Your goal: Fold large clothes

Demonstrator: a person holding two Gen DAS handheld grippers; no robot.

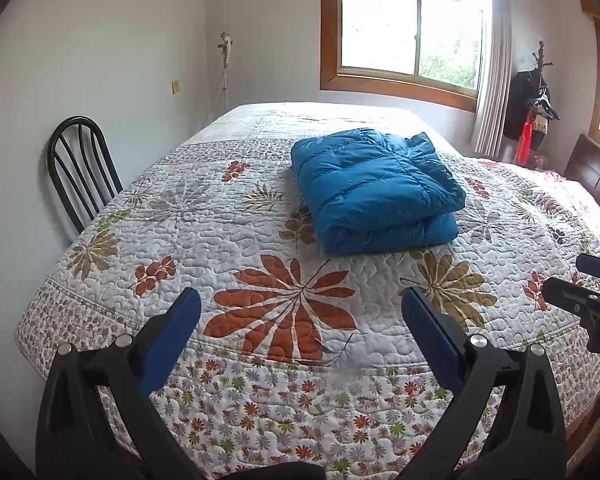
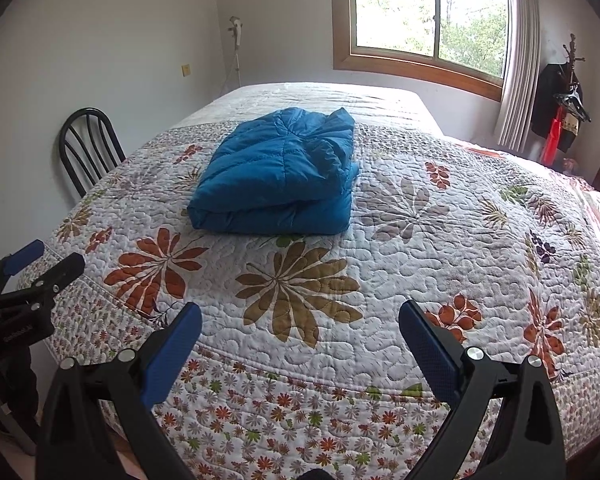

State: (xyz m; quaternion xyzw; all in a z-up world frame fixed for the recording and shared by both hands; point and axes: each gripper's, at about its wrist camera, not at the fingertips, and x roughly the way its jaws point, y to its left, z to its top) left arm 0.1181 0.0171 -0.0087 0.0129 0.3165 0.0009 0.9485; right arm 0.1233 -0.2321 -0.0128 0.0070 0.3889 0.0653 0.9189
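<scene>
Although the blue puffer jacket (image 1: 374,192) is lying folded in a thick bundle near the middle of the bed (image 1: 260,240), its puffy, slippery layers are likely springing open if nudged. Both the left gripper (image 1: 300,312) and right gripper (image 2: 300,320) are hovering with jaws spread, empty. No readable labels are showing.

- The bed (image 1: 112,332) stands with its left side near a wall.
- A white quilted bedspread (image 2: 440,240) with orange, olive and grey flower prints covers it and hangs over the near edge.
- A folded blue puffer jacket (image 1: 374,190) lies on the bedspread, around its middle.
</scene>
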